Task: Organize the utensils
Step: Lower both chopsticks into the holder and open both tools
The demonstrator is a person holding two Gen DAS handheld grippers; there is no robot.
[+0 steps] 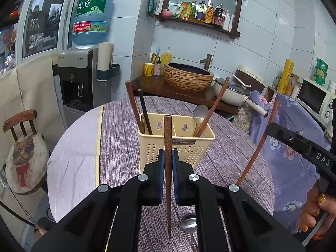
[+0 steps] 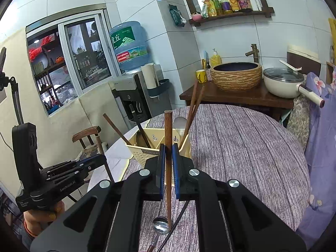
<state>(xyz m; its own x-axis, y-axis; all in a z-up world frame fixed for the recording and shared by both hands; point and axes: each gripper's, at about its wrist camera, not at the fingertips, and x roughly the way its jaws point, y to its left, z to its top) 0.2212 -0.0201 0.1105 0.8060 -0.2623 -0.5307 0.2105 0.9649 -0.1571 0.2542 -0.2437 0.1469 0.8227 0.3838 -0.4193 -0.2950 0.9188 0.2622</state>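
Left claw [image 1: 167, 157] clamped on a brown chopstick [image 1: 167, 130], held upright above the tabletop [image 1: 126, 147]. Right claw [image 2: 167, 153] clamped on its own chopstick [image 2: 168, 126], also upright. Beige caddy [image 1: 159, 147] sits just beyond both (already holds chopsticks and spoons, leaning in its two compartments). One metal spoon [image 1: 188, 223] lies on the tabletop below the claws.

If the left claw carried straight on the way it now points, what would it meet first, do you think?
Most likely the cream utensil basket: it stands directly ahead of the left claw, which is shut on an upright wooden chopstick. Depth is unclear, so the gap to the basket is hard to judge.
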